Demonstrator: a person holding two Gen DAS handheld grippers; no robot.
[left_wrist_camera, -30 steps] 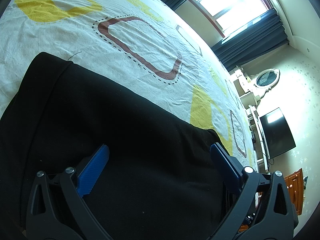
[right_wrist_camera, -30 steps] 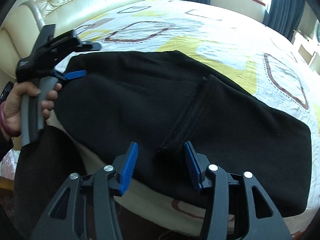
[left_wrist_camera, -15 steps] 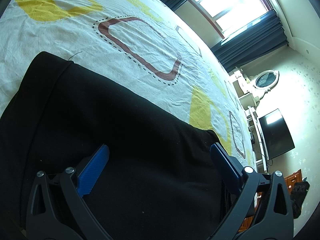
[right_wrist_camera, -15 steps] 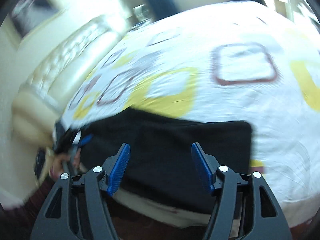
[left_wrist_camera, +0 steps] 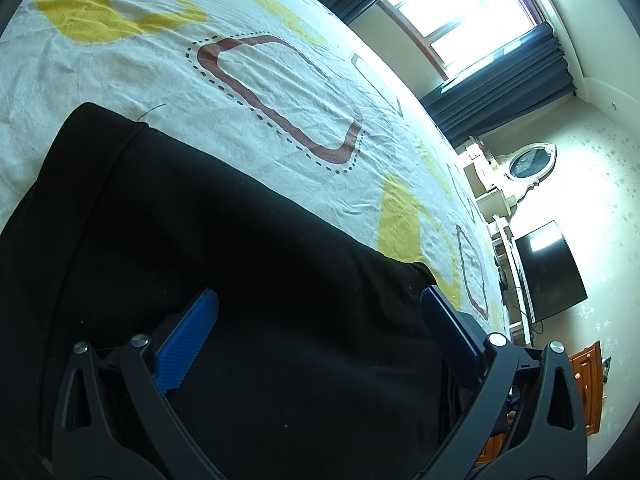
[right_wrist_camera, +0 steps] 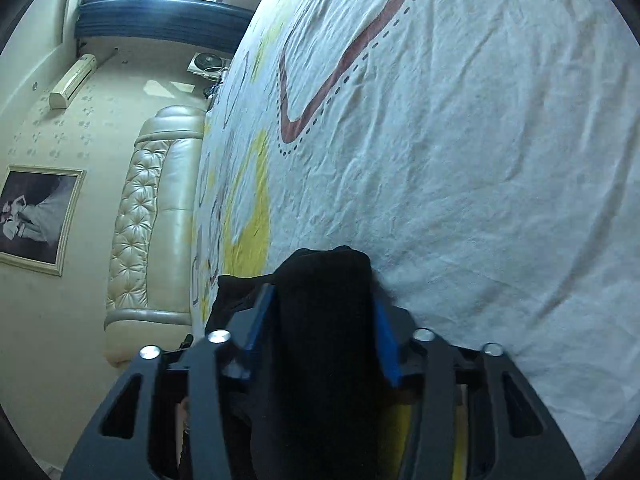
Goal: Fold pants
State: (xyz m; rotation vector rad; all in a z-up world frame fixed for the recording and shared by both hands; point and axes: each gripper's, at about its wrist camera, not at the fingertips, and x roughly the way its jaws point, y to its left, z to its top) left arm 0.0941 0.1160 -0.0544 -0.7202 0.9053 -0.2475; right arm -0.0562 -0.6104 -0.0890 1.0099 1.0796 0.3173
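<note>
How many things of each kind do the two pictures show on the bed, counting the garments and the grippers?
Black pants: 1
Grippers: 2, namely the left gripper, open above the pants, and the right gripper, shut on a bunch of the black cloth
Bedsheet with yellow and brown shapes: 1
Total: 4

Pants lie flat on a bed sheet, and the left gripper sits over them with one finger on each side of the fabric. Beyond the bed's far edge stand a window, a mirror and a television. The right gripper holds a bunched fold of pants between its fingers, above the sheet, with a headboard to the left.
</note>
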